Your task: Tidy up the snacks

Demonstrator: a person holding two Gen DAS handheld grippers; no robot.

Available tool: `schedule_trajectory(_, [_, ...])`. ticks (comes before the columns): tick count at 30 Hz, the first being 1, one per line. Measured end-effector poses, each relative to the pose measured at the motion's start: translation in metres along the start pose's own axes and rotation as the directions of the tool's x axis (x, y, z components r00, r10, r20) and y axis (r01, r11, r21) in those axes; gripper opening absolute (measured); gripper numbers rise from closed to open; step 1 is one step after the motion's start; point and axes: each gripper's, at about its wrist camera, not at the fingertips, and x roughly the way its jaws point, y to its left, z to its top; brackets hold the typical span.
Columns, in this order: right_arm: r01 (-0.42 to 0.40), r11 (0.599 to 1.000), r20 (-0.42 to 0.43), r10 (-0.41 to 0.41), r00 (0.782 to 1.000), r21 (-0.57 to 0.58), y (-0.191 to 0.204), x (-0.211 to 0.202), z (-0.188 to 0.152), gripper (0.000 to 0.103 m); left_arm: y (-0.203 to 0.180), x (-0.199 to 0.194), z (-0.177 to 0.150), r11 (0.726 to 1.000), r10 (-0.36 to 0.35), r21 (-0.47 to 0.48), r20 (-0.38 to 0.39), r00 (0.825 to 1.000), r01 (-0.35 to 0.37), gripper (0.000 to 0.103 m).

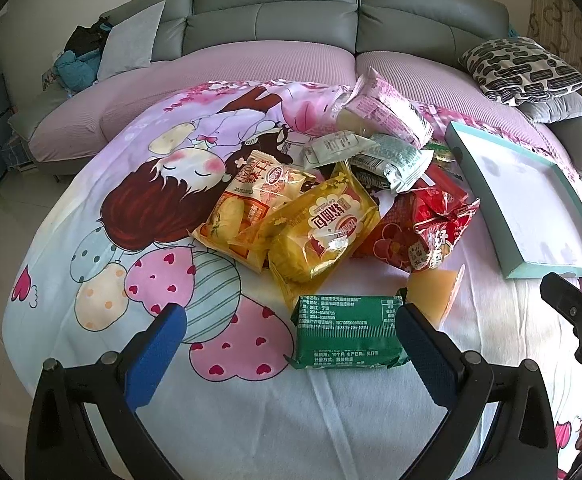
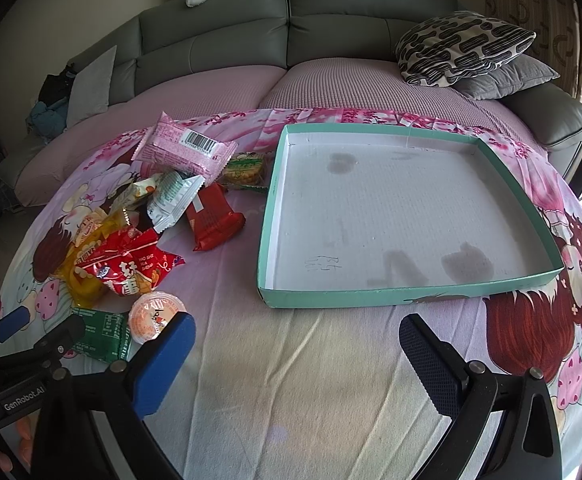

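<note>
Both the left gripper (image 1: 291, 344) and right gripper (image 2: 297, 360) hover with fingers spread wide, holding nothing. The snack pile (image 1: 331, 200) lies left of the empty tray (image 2: 411, 208). Nothing seems sorted yet; the near green packet (image 1: 347, 332) looks the likeliest first grasp.

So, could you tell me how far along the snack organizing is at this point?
Nothing looks done: the teal tray holds no snacks. In hand: nothing; the left gripper is open around the green packet, and the right gripper is open over bare cloth. Left: the whole snack pile is outside the tray.
</note>
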Motion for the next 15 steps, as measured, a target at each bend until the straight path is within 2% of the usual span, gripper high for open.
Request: schedule_trajectory(15, [0.000,1.000,-0.001,0.000,1.000,-0.001,0.0007,0.0004,0.0003,0.103,-0.0018,0.0038,0.0010,1.000,-0.010,0.005,-0.022,1.000,0.010,0.103])
